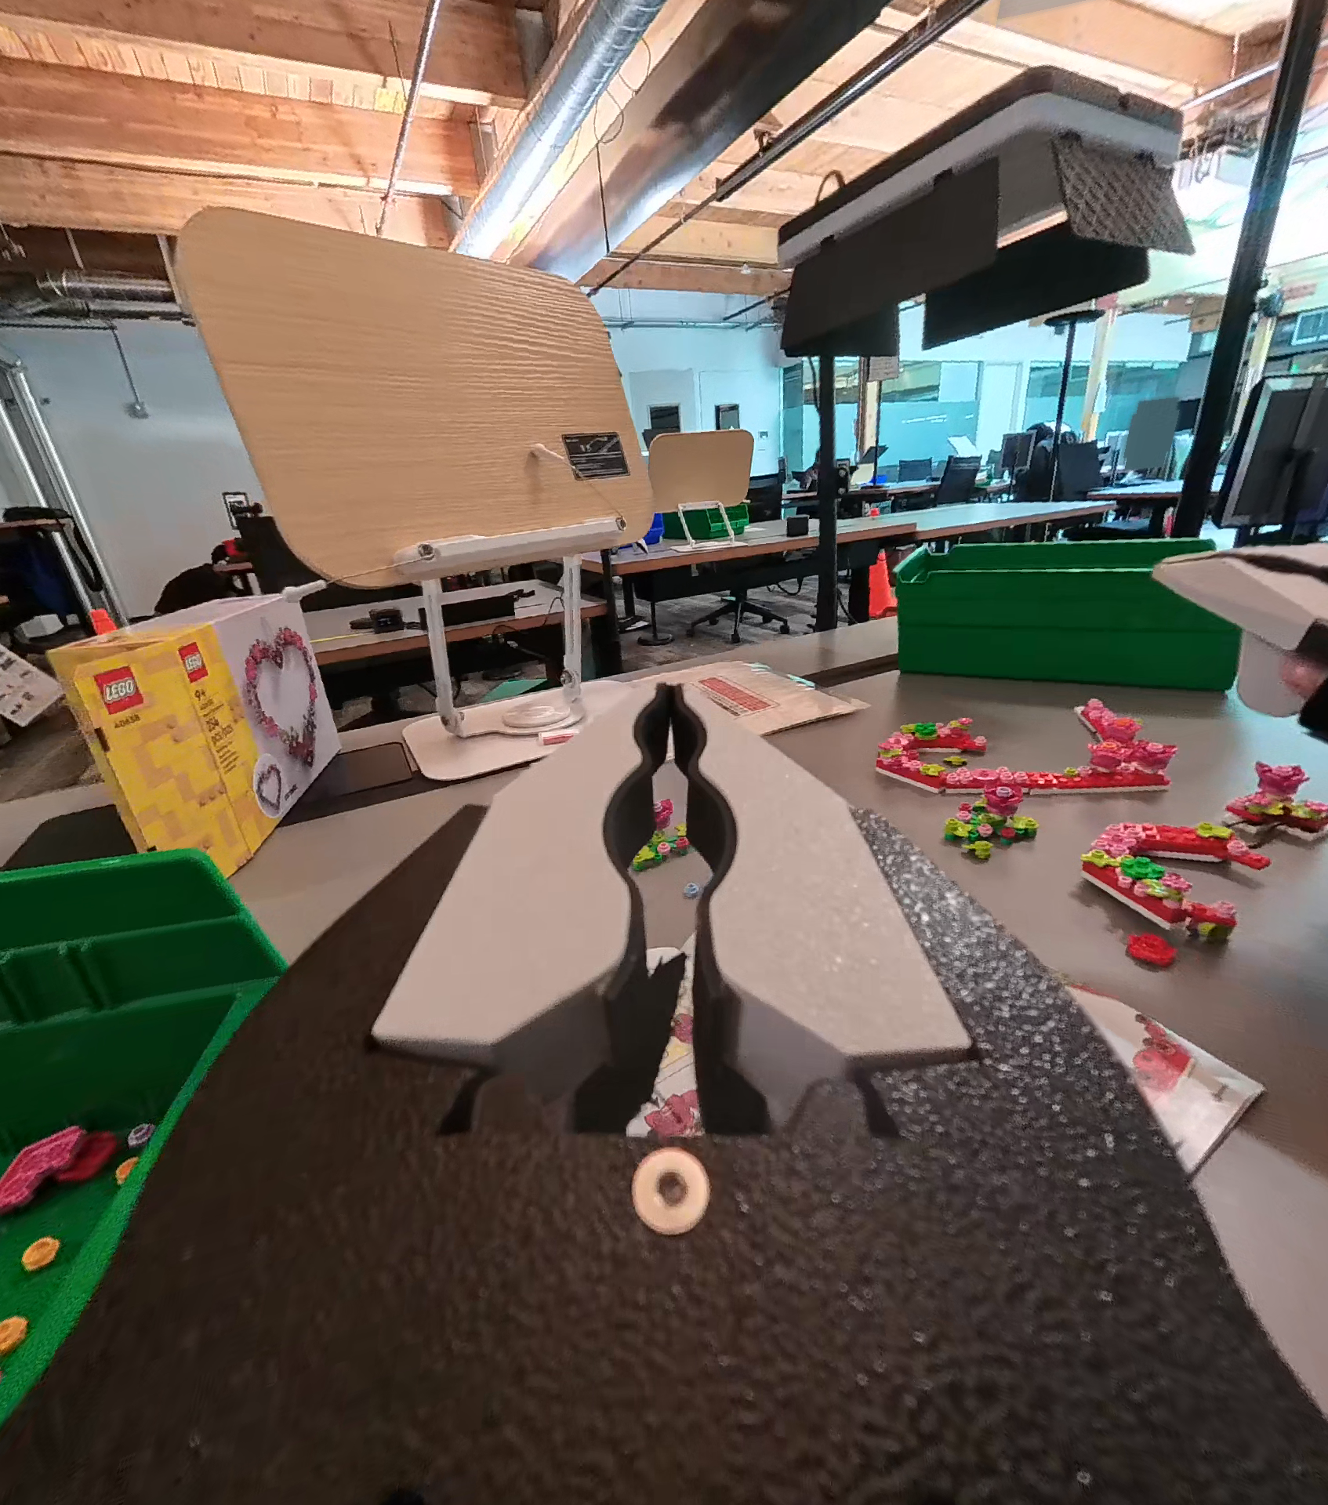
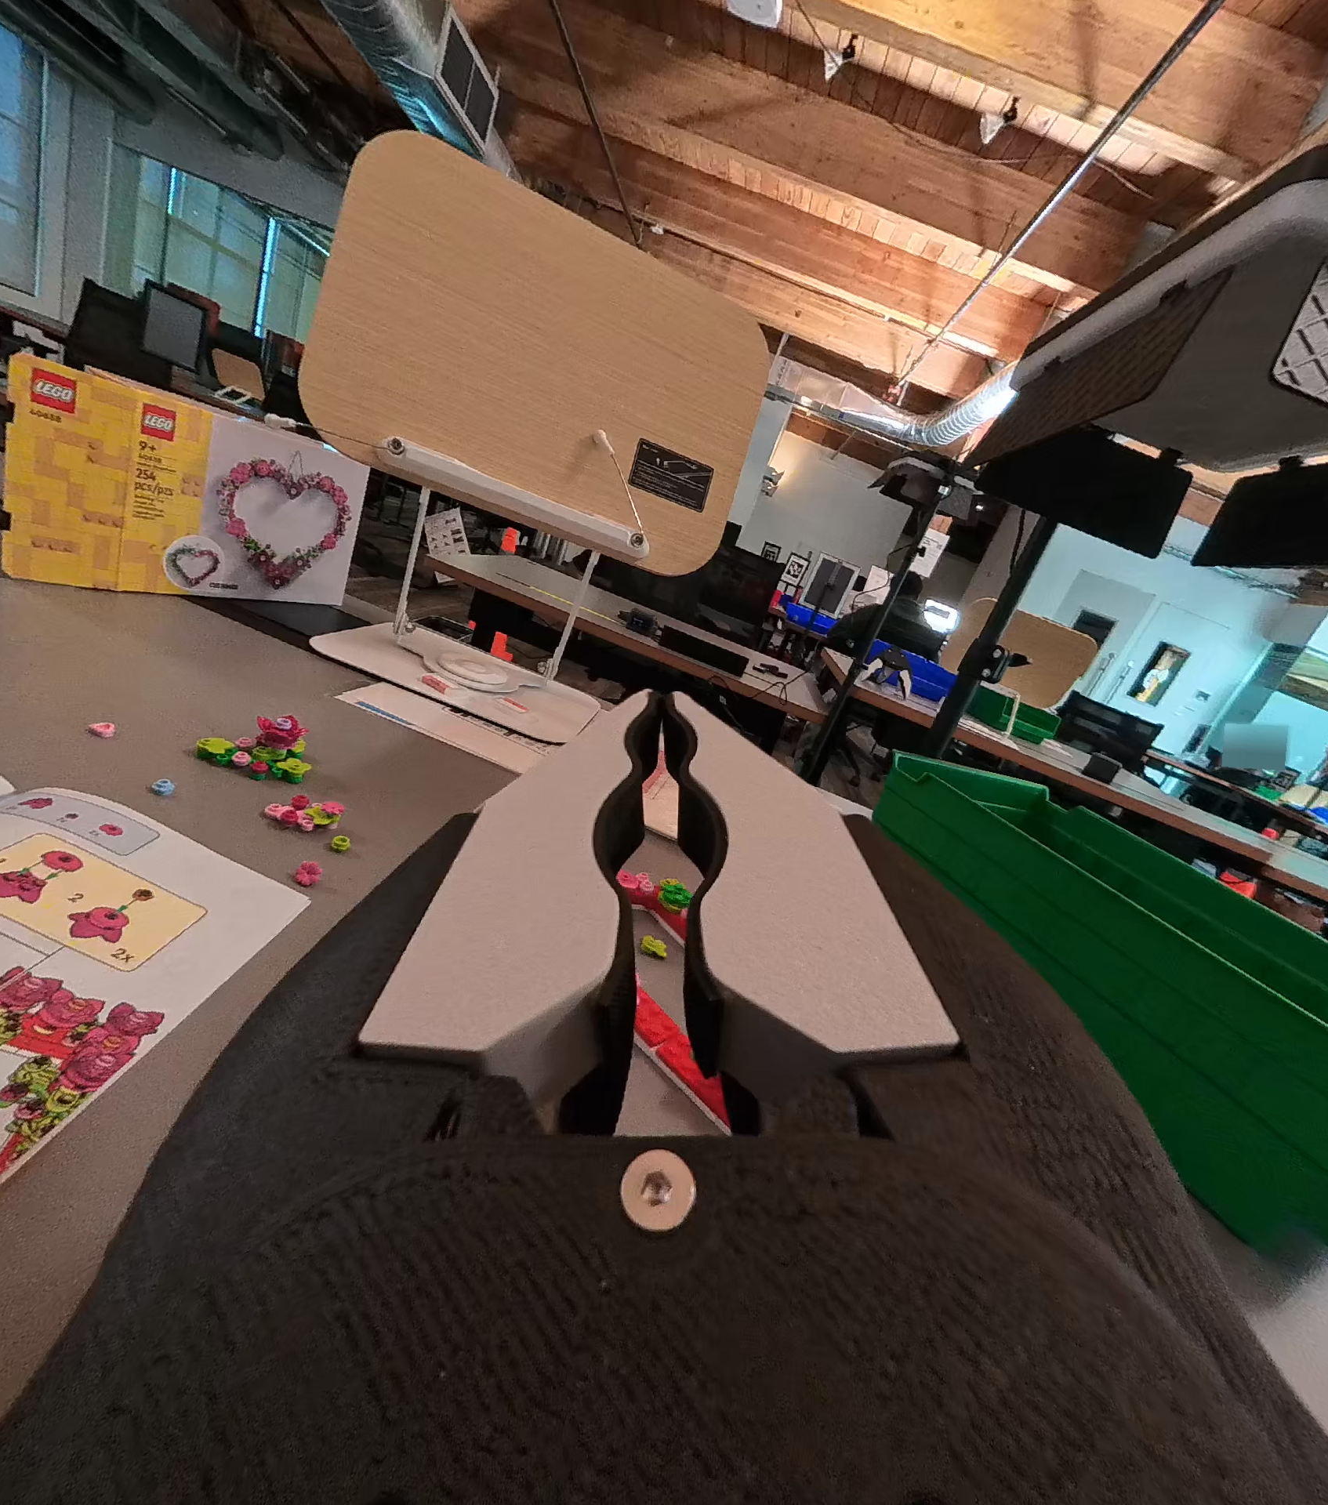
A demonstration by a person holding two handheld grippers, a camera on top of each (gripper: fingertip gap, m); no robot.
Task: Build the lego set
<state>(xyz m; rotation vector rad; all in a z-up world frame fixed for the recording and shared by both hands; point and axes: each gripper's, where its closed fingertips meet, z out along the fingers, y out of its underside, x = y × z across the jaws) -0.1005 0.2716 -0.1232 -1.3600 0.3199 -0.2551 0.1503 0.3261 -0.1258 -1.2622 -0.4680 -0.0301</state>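
My left gripper (image 1: 673, 699) is shut and empty, raised above the grey table (image 1: 1296, 1018). Red plate sections with pink flowers and green leaves (image 1: 1027, 765) lie to its right, with another section (image 1: 1157, 875) nearer. A small flower cluster (image 1: 661, 843) shows through the gap between its fingers. My right gripper (image 2: 662, 707) is shut and empty, held above a red section (image 2: 665, 1026) that shows between its fingers. The open instruction booklet (image 2: 74, 961) lies to its left, with small flower clusters (image 2: 262, 749) and loose pieces (image 2: 308, 873) beyond. The right gripper also shows in the left wrist view (image 1: 1296, 603), held by a hand.
A green bin (image 1: 33, 1059) with loose pieces stands at the near left. Another green bin (image 1: 1068, 619) stands at the back right, and shows in the right wrist view (image 2: 1133, 977). The yellow set box (image 1: 188, 733) and a wooden book stand (image 1: 416, 407) stand at the back. Spacing between my two grippers at the tips: around 25 cm.
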